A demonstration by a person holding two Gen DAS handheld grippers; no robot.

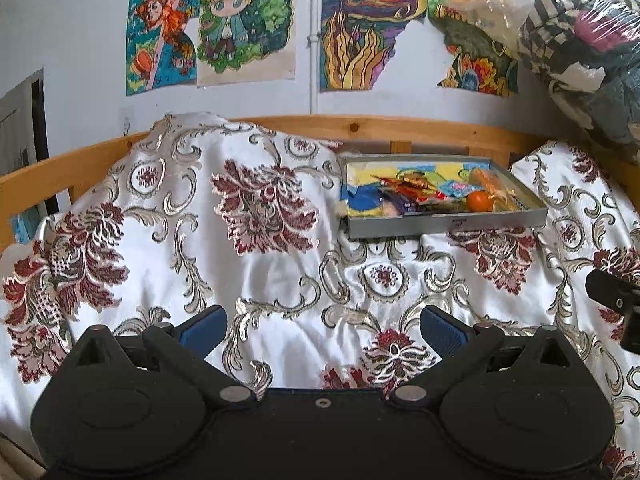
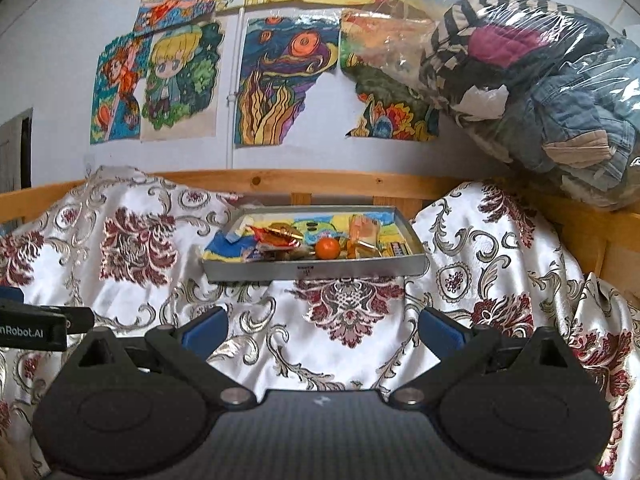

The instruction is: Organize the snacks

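Note:
A shallow grey tray (image 1: 448,227) (image 2: 316,270) rests on the patterned bedspread near the wooden headboard. Inside it lie a round orange fruit (image 1: 479,201) (image 2: 327,249), several snack wrappers (image 1: 416,190) (image 2: 280,240) and a clear orange packet (image 1: 490,182) (image 2: 362,232) on a colourful liner. My left gripper (image 1: 323,326) hovers open over the bedspread, well short of the tray and to its left, nothing between its blue pads. My right gripper (image 2: 323,326) is open too, facing the tray from a distance, and holds nothing.
White satin bedspread with red floral pattern (image 1: 240,260) (image 2: 140,248) covers the bed in bumps. A wooden bed rail (image 1: 360,128) (image 2: 320,182) runs behind the tray. A plastic-wrapped clothing bundle (image 1: 580,52) (image 2: 540,92) overhangs at upper right. Drawings (image 1: 248,24) hang on the wall.

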